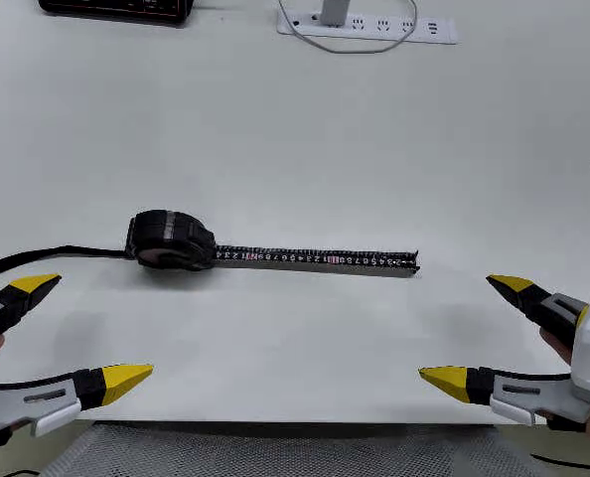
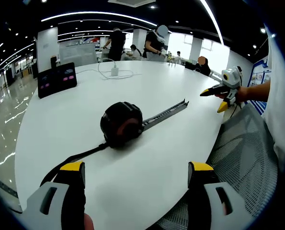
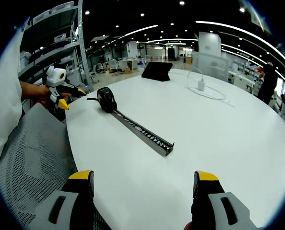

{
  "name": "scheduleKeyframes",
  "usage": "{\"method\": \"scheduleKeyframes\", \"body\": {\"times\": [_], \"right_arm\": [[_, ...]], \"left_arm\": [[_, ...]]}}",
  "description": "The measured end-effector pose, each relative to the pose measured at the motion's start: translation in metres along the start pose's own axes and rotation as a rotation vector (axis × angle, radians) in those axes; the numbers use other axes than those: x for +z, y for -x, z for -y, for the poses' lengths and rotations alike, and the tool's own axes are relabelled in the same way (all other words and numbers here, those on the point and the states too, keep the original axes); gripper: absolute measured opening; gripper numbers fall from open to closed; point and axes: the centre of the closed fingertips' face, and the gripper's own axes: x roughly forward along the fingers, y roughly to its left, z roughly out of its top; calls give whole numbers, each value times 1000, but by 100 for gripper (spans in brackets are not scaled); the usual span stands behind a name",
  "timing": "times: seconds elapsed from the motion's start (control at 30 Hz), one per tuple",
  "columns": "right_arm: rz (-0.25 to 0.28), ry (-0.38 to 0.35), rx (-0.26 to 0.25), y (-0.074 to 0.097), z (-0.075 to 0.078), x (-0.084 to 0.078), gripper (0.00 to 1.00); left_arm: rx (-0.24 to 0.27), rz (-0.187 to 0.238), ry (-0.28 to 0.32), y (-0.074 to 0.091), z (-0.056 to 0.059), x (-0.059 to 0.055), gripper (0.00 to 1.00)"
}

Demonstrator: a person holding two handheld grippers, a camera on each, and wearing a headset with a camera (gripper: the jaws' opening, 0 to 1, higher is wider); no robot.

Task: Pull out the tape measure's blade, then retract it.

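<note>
A black tape measure (image 1: 171, 241) lies on the white table (image 1: 305, 139), its blade (image 1: 315, 260) pulled out to the right and lying flat, ending in a hook (image 1: 415, 262). A black strap (image 1: 37, 259) trails left from the case. My left gripper (image 1: 72, 333) hovers open at the table's near left edge, short of the case (image 2: 122, 123). My right gripper (image 1: 484, 333) hovers open at the near right, below the blade's tip (image 3: 167, 147). Neither touches the tape. The case (image 3: 106, 98) sits far along the blade (image 3: 140, 130) in the right gripper view.
A white power strip (image 1: 374, 24) with a looped cable lies at the far edge. A dark device (image 1: 116, 8) sits at the back left. A grey mesh chair (image 1: 275, 452) is just below the table's near edge. People stand beyond the table (image 2: 137, 43).
</note>
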Motion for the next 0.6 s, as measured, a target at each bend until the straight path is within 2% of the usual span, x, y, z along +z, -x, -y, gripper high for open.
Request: {"method": "scheduleKeyframes", "body": {"times": [0.27,0.6], "right_arm": [[-5,-4,9,-2,-1,-1,86],[-13,-2,17,-3,-1,-5,86]], "left_arm": [[-18,-25,-2,-2,5,-7,85],[-18,-29,7,0,5,-10,85]]}}
